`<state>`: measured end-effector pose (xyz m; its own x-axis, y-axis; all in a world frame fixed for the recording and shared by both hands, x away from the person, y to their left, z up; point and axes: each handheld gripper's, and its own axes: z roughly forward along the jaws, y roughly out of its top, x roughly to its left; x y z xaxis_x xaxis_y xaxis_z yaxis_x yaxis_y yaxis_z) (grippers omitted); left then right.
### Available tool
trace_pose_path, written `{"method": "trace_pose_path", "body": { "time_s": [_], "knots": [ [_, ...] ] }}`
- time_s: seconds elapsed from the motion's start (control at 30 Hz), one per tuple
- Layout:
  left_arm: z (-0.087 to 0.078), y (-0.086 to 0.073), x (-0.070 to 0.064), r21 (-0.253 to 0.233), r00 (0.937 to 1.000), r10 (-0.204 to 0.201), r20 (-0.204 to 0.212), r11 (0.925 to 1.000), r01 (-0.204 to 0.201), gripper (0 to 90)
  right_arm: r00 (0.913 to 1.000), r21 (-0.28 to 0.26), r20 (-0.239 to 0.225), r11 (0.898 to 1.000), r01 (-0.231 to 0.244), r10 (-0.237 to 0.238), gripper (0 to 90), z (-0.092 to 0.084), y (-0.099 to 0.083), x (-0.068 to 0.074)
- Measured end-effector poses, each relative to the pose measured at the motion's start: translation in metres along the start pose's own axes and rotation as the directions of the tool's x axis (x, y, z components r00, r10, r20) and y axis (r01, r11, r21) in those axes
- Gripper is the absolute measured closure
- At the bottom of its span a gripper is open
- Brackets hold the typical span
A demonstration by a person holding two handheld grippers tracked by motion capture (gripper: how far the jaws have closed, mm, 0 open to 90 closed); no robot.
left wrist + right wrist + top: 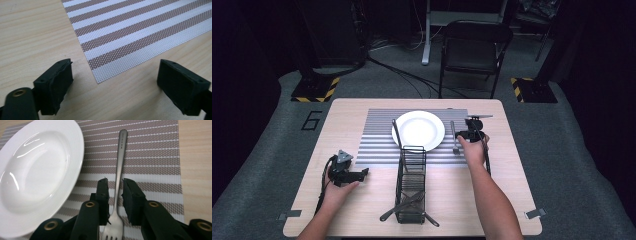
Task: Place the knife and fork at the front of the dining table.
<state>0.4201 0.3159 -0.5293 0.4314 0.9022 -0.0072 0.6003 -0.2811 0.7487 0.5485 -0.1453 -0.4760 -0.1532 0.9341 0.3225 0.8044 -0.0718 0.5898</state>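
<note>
Right of plate: fork lying flat on striped placemat, tines toward person, handle pointing away, just beside white plate but apart from rim.
Right gripper: jaws straddling fork neck, slightly parted, thin gaps either side, pads not pressing; reads as release after placing.
Left gripper: jaws wide open, nothing between, low over bare worktop at near left mat corner.
Step in hand: likely letting go of fork, then backing off.
Doing it well: open jaws a bit more before lifting; rise straight up, no sideways drag, so fork keeps parallel to mat stripes' cross-direction and clear of plate.
Watch: pad snagging fork neck, swinging tines toward rim.
Caddy: wire rack mid-worktop, cutlery left inside; probable next pick.
Left side: idle, keep parked.
</note>
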Motion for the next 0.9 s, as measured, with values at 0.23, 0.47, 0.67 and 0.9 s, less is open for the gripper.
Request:
{"method": "trace_pose_path", "body": {
  "time_s": [0.23, 0.47, 0.67, 0.9],
  "knots": [
    [-0.002, 0.0, 0.0, -0.004, 0.9999, -0.01, -0.004, 0.9999, 0.01, 21.2, 0.997, -0.032, -0.057, 0.998, 0.05, -0.052, 61.9, -0.024, -0.017, 0.005],
    [-0.004, 0.001, 0.001, -0.011, 0.9996, -0.027, 0.004, 0.9996, 0.027, 32.9, 0.986, -0.09, -0.056, 0.984, 0.152, -0.157, 57.6, -0.04, -0.035, 0.02],
    [-0.008, 0.002, 0.0, 0.007, 0.9988, -0.041, 0.027, 0.9992, 0.04, 39.6, 0.9766, -0.139, -0.093, 0.974, 0.18, -0.194, 55.9, -0.055, -0.055, 0.029],
    [-0.017, 0.008, -0.006, 0.003, 0.9979, -0.045, 0.048, 0.999, 0.045, 43.0, 0.9575, -0.138, -0.059, 0.952, 0.272, -0.282, 54.2, -0.073, -0.076, 0.035]
  ]
}}
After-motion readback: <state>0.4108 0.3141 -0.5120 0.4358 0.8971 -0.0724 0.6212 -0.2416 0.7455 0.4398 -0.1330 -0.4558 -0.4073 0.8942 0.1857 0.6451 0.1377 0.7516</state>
